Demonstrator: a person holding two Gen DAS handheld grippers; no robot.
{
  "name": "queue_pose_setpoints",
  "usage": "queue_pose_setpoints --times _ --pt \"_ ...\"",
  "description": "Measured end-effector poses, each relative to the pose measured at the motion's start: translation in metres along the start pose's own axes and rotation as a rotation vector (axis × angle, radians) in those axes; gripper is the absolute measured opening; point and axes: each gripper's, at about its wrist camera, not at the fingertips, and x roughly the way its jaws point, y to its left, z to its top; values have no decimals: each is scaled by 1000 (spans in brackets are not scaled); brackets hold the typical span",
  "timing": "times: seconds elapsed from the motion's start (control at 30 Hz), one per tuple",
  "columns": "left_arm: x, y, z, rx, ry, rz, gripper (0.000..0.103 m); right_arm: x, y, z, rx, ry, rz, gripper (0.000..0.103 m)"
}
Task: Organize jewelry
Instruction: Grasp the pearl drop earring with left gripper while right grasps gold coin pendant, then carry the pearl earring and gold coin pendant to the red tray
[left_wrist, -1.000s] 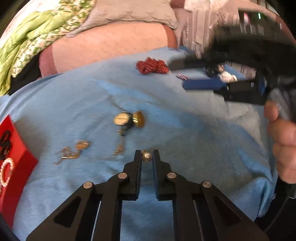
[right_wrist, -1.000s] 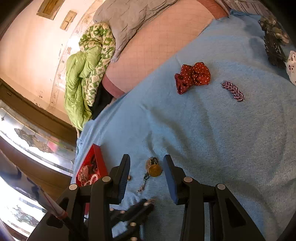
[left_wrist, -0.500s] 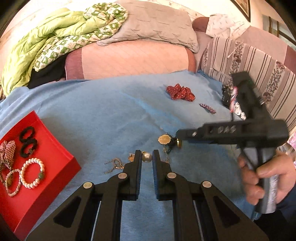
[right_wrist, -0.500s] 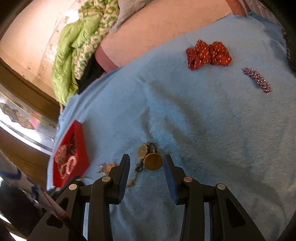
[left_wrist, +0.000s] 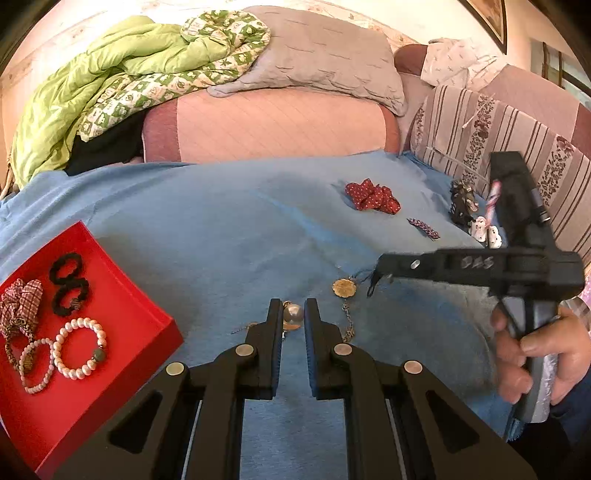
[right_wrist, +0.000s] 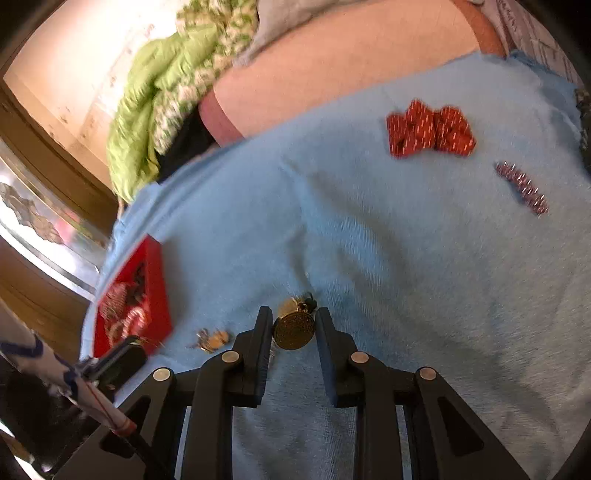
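Your left gripper (left_wrist: 292, 314) is pinched on a small silvery bead pendant (left_wrist: 293, 316), whose fine chain (left_wrist: 243, 328) trails off to the left of the fingers over the blue cloth (left_wrist: 207, 236). Your right gripper (right_wrist: 293, 325) has its jaws closing around a gold medallion (right_wrist: 294, 330); the disc sits between the two fingers, with only a sliver of gap on either side, and whether the pads already press on it cannot be told. A dark loop at the medallion's top pokes out just beyond the fingertips.

Taking that medallion as your landmark: in the left wrist view a second gold disc (left_wrist: 344, 287) lies just beside the right gripper's tip, with a thin chain (left_wrist: 348, 325) running down from it toward you. To the medallion's left, near it, is a small tangle of gold-coloured pieces (right_wrist: 212, 339). Further left sits the red tray (left_wrist: 140, 295), holding two black hair ties (left_wrist: 68, 284), a checked fabric bow (left_wrist: 22, 306) and pearl bracelets (left_wrist: 79, 349). Well beyond the medallion, up and to the right, lie a red dotted scrunchie (right_wrist: 430, 129) and a dark beaded hair clip (right_wrist: 522, 188). Your right hand (left_wrist: 532, 358) grips the right gripper's handle at the cloth's right edge.
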Motion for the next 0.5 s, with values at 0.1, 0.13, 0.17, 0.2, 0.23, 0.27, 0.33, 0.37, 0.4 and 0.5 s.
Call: queue_pose_setpoints --times 0.1,0.13,0.17,0.2,0.23,0.27,0.33,0.37,0.4,0.5 --pt "0 1 0 -1 -2 5 11 -11 -1 3 7 -38 32 26" --pt "0 1 0 -2 -3 7 11 -13 0 3 9 -46 38 26" --pt "0 1 1 -4 -2 6 11 -15 -1 4 10 -52 46 26" --pt "1 2 1 -6 -2 5 11 -17 -1 4 12 -56 56 26" --pt "0 2 1 -8 -4 7 11 -18 0 3 13 -60 62 26" --pt "0 2 1 -9 -6 7 11 -19 1 3 13 -62 65 26" --pt "-2 3 2 -11 -9 7 11 -19 3 3 14 -64 80 26" --pt "-2 4 2 -12 -12 10 11 -20 3 3 13 -65 85 26" --pt "-3 5 2 -14 -13 10 11 -20 4 3 11 -66 91 26" --pt "-5 8 3 -22 -19 16 11 -21 8 2 8 -65 107 26"
